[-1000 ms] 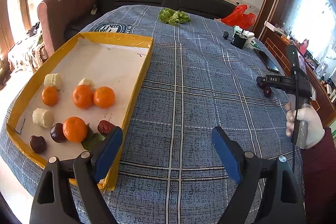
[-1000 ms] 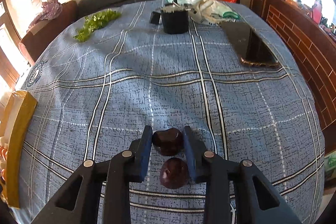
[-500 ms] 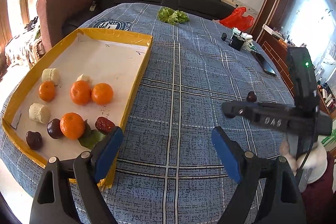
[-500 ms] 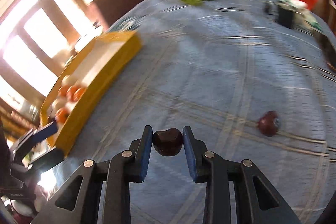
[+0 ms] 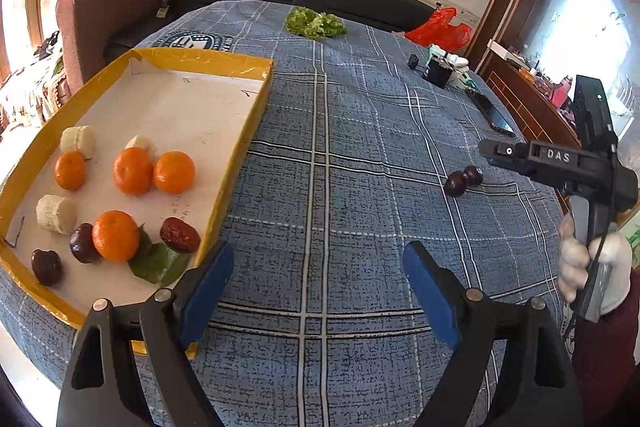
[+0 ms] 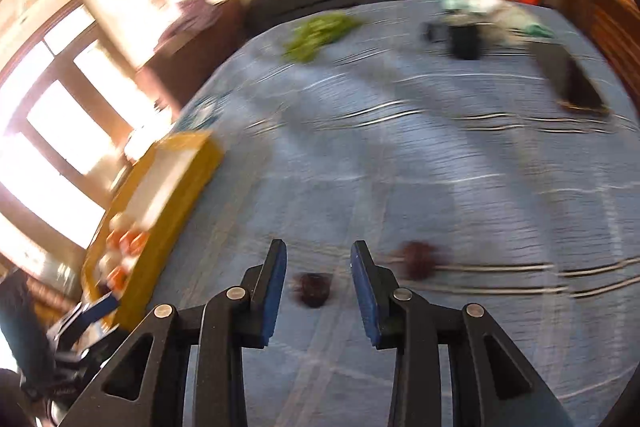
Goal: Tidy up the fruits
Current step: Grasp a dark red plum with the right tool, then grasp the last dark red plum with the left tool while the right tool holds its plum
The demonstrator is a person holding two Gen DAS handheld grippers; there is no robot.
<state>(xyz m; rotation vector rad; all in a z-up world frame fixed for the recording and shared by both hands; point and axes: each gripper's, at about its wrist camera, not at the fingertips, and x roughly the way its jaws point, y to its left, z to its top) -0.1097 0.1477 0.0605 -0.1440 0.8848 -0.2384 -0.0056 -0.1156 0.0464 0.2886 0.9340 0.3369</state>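
Note:
A yellow-rimmed tray on the blue plaid cloth holds several mandarins, banana pieces and dark dates. Two dark dates lie on the cloth at the right. My left gripper is open and empty over the cloth beside the tray's near corner. My right gripper is open; one dark date lies on the cloth between its fingers, apart from both pads. The other date lies just to its right. The right wrist view is blurred; the tray shows at its left.
Green lettuce lies at the table's far end. A red bag, a black cup and a dark phone are at the far right. A sofa and armchair stand behind the table.
My right gripper, shut on a date half a second ago, has opened; the date now lies on the cloth. The right gripper swung back towards the right side. The left gripper barely moved.

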